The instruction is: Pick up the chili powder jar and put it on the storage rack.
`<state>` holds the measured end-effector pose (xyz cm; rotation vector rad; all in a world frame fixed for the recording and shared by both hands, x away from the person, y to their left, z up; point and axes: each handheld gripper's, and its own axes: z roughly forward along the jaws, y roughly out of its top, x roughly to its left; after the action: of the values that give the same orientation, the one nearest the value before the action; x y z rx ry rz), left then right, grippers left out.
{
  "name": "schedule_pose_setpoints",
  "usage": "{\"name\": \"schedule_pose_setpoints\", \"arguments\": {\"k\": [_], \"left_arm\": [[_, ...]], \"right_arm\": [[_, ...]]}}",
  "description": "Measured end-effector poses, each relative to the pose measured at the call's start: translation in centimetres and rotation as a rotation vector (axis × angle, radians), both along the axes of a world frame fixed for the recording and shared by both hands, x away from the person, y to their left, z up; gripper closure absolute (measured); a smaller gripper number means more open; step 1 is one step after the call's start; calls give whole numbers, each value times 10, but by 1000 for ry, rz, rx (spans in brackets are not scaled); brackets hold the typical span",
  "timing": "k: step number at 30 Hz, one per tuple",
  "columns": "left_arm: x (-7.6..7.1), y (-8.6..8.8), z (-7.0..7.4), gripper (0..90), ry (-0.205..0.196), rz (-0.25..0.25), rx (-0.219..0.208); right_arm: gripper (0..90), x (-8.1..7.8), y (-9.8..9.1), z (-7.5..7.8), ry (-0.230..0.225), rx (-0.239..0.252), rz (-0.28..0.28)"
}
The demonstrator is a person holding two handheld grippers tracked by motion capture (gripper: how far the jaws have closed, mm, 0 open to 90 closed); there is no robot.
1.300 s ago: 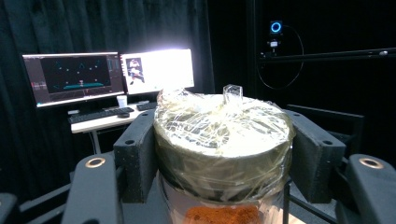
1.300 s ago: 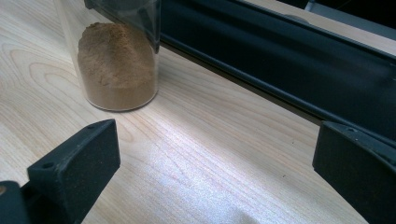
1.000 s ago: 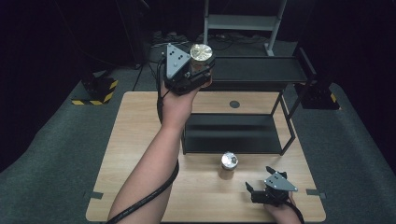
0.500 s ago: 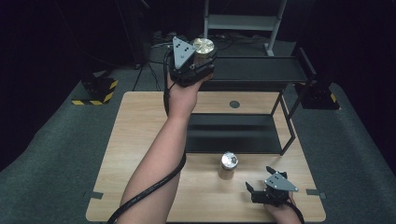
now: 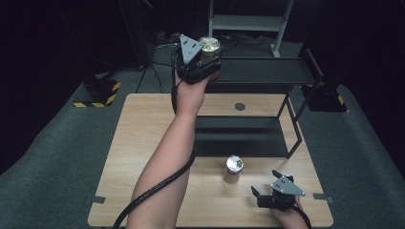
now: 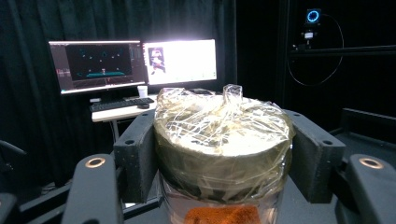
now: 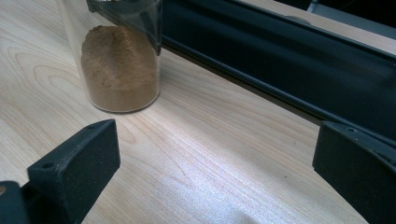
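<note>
Rack [image 5: 267,76] beside left gripper [image 5: 203,59] with jar [image 5: 209,45]; second jar [image 5: 233,168] below.

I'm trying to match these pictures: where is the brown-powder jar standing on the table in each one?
High view: the standing jar sits lower centre, on the wooden table.
Right gripper view: top left, beyond open jaws.
Left gripper view: this one is the wrapped-lid jar, clamped between the jaws.
Shared landmark: the black shelf behind the standing jar.

The left gripper [image 5: 203,59] carried its jar [image 5: 209,45] farther over the shelf [image 5: 267,71].
</note>
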<state>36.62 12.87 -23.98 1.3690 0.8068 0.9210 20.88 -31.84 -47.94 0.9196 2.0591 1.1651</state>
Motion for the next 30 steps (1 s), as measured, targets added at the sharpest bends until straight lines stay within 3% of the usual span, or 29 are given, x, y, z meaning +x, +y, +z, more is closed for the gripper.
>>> {"name": "schedule_pose_setpoints", "arguments": {"k": [30], "left_arm": [[12,-5,2,343,36,-11,-8]], "right_arm": [[0,0,-1,0,0,3,2]]}}
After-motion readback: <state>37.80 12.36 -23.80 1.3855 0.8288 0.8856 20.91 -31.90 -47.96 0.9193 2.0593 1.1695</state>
